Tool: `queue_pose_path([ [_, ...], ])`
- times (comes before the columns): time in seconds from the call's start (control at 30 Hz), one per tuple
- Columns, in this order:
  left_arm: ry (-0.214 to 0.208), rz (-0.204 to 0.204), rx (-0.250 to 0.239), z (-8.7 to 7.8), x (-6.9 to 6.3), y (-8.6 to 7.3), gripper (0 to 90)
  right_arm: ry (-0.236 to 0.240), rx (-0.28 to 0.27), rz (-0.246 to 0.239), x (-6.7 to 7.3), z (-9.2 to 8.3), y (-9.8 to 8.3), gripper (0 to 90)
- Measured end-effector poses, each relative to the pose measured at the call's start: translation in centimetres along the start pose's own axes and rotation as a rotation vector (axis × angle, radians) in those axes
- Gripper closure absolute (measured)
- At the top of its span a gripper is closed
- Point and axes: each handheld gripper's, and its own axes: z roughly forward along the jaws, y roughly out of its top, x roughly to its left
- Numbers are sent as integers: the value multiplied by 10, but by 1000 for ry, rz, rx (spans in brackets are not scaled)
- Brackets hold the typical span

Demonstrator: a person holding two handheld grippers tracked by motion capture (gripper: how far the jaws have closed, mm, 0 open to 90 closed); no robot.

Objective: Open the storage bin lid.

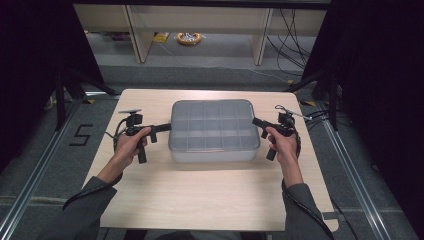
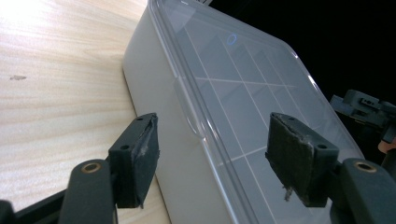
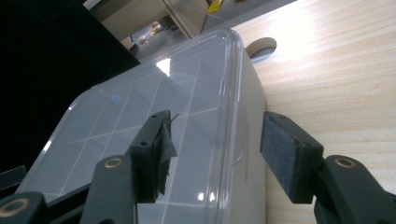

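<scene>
Both grippers straddle opposite end rims of the clear-lidded compartment box (image 1: 215,131) on the worktop (image 1: 200,200): left gripper (image 2: 212,158) and right gripper (image 3: 215,154) unclenched, pads not pressing. Closing evenly on both lid tabs should lift it level.

Floor marking (image 1: 81,135): the digit "5" in black, on the grey floor left of the table (image 1: 150,200).
Other text: none legible.

I had bare table (image 1: 200,200) in front of the lidded box (image 1: 214,131) and along its far side, room enough to pass. The box itself blocked the middle. At each short end a hand-held gripper straddled the lid's edge, left (image 1: 167,126) and right (image 1: 256,121), leaving no gap there.
</scene>
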Motion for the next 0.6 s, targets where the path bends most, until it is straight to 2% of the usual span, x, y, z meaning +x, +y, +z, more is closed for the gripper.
queue_pose_path([
  [0.03,1,-1,2,1,0,1,336,5,-6,-11,-1,1,0,446],
  [0.07,5,-5,7,2,0,2,336,6,6,21,0,1,0,447],
  [0.1,4,-5,8,3,-1,2,336,-3,3,10,-1,2,1,447],
  [0.13,6,-8,6,4,-1,3,337,3,-1,-1,-2,3,1,449],
  [0.17,9,-6,6,5,-1,4,338,9,-20,-54,-7,5,2,450],
  [0.2,6,-11,8,6,-2,4,338,2,-9,-7,-3,4,1,452],
  [0.27,7,-12,5,9,-2,5,339,-1,1,21,-2,5,1,455],
  [0.33,6,-16,7,11,-3,6,340,2,-4,4,-5,6,2,458],
  [0.37,7,-12,12,12,-3,7,341,-4,8,46,-2,6,3,461],
  [0.4,13,-9,10,13,-3,8,343,3,-6,21,-3,7,3,462],
  [0.5,15,-9,22,17,-2,11,350,1,-3,11,-3,8,3,470],
  [0.53,12,-4,22,18,-2,12,354,2,7,43,-1,9,3,472],
  [0.6,24,5,31,20,-2,13,370,8,1,-3,-4,10,3,476],
])
